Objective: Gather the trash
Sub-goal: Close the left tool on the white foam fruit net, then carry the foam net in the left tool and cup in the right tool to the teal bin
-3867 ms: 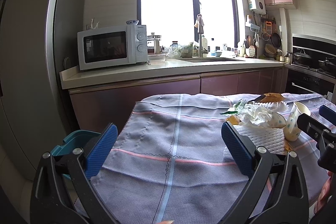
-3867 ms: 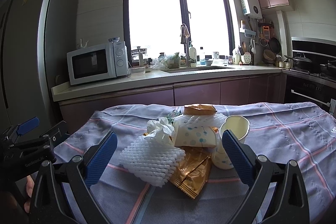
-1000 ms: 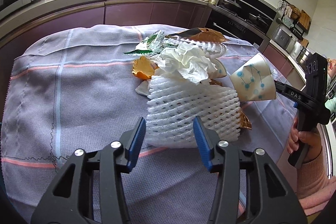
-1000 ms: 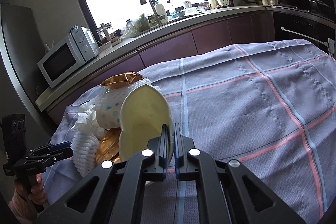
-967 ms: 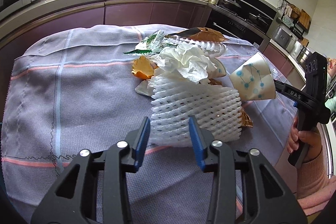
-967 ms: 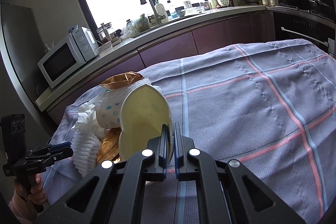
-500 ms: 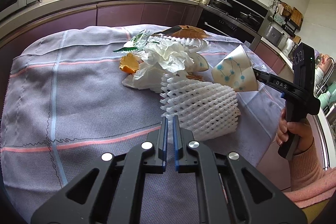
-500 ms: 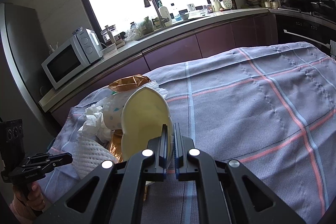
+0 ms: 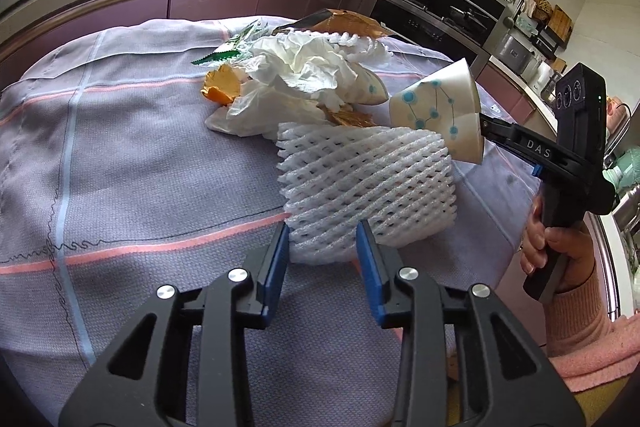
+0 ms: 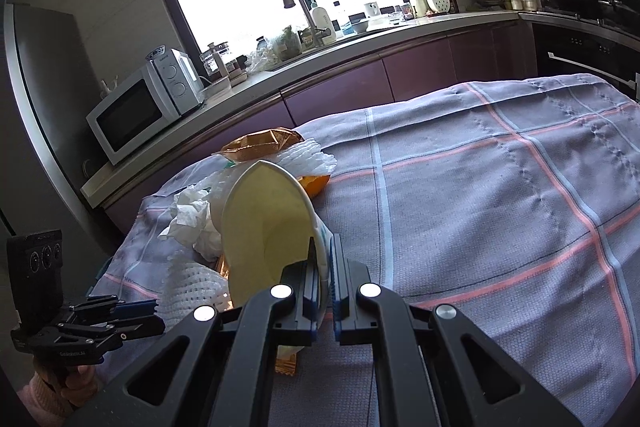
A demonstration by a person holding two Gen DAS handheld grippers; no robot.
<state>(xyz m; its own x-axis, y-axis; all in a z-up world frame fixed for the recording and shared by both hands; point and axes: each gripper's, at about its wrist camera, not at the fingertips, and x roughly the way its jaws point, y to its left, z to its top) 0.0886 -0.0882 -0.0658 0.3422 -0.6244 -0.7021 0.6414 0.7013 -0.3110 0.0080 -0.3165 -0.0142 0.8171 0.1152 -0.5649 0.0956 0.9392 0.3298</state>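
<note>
A pile of trash lies on the grey checked tablecloth [image 9: 140, 167]: a white foam net [image 9: 368, 179], crumpled tissue [image 9: 304, 63], orange peel [image 9: 222, 89], a thin plastic bag [image 9: 256, 107] and a gold wrapper [image 9: 340, 21]. My left gripper [image 9: 322, 247] is low at the net's near edge. Its jaws are opening, and the net's end lies between the blue pads without being squeezed. My right gripper [image 10: 325, 259] is shut on the rim of a dotted paper cup [image 10: 268, 227]. The cup [image 9: 436, 111] hangs tilted just above the pile.
A kitchen counter with a microwave [image 10: 140, 111], a sink and bottles runs behind the table. A stove and oven stand at the right. The right half of the tablecloth [image 10: 500, 207] is bare. A hand [image 9: 556, 247] in a pink sleeve holds the right gripper.
The left gripper shut in front of the foam net, then opened again and moved forward so the net's edge sits between its fingers. The right gripper kept the cup almost still.
</note>
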